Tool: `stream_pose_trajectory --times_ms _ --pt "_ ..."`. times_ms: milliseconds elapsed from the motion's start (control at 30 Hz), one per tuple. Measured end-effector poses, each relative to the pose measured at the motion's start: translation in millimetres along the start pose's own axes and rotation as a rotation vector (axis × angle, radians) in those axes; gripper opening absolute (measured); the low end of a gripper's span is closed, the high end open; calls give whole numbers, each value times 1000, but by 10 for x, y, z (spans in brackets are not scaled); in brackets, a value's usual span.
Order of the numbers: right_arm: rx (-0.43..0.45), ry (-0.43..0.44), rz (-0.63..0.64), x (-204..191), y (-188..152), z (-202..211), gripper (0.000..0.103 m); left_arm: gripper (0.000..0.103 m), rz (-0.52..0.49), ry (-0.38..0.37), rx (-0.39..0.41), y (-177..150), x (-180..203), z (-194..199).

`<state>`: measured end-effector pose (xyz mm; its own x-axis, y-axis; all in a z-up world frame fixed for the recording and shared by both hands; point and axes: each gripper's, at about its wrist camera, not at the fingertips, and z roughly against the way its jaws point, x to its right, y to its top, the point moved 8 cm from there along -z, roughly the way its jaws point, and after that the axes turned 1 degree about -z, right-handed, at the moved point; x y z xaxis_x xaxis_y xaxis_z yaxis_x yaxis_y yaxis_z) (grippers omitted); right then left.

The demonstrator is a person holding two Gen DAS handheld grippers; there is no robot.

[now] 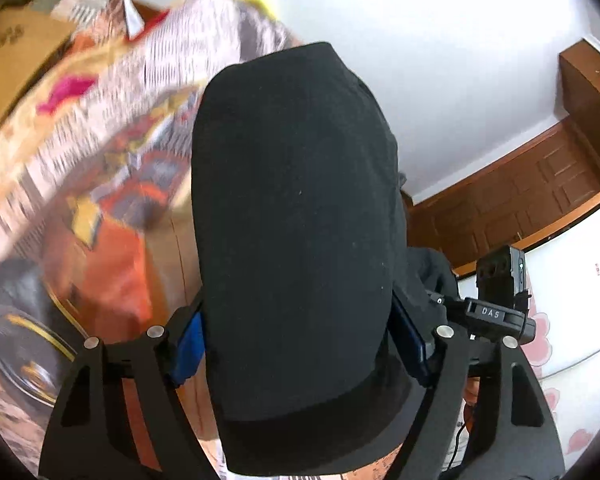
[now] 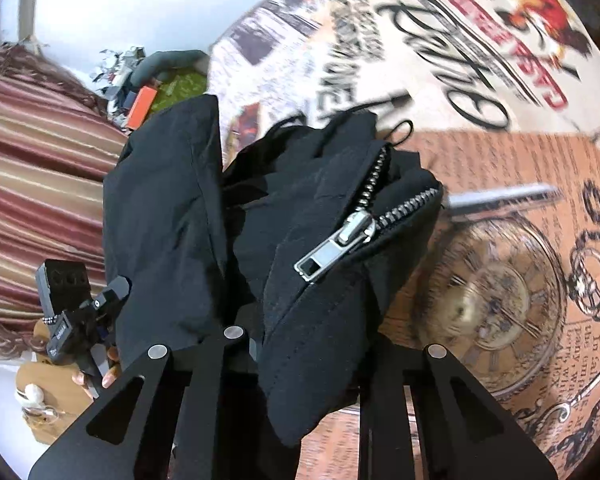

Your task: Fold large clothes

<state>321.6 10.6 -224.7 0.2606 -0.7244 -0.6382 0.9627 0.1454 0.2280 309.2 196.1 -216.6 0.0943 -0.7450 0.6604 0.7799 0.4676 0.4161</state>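
While lifted, both claws clamp black jacket [image 2: 300, 240], left claw [image 1: 296, 332], right claw [image 2: 300, 344].

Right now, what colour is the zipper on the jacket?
Shiny silver metal zipper against the black jacket. The right wrist view shows it best.

The left black two-finger gripper with blue pads [image 1: 296, 340] is raised, its jaws clamped on a thick fold of black cloth garment [image 1: 296, 200]; the right black two-finger gripper [image 2: 300, 356] grips the same garment near its zipper, fingertips buried, apparently closed; bare fingers [image 2: 96, 376] of the person's hand hold the left tool's handle.
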Motion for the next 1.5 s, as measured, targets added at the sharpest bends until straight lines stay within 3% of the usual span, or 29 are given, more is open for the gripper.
stream_pose_trajectory --times_ms 300,533,700,833,900,967,1000,1267,1500 --pt "90 70 89 -763 520 -159 17 78 -93 7 132 895 -91 636" --pt "100 78 136 -1070 868 -585 17 79 -55 15 163 1382 -627 689" --pt "55 19 148 -991 969 -1154 17 79 61 42 112 1400 -1319 338" --pt "-50 -37 106 -624 843 -1752 17 78 172 92 -11 1152 -1955 -151" --pt "-84 -31 78 -454 751 -1944 18 79 197 85 -16 1039 -2168 -241" --pt "-71 11 63 -407 734 -1940 20 79 212 27 13 1019 -2197 -173" --pt "-71 15 59 -399 736 -1912 21 79 206 34 14 1008 -2181 -151" --pt "-39 -121 139 -487 553 -1515 27 78 105 241 28 896 -1932 137" --pt "69 -117 190 -790 461 -814 27 78 9 254 105 738 -1268 818"
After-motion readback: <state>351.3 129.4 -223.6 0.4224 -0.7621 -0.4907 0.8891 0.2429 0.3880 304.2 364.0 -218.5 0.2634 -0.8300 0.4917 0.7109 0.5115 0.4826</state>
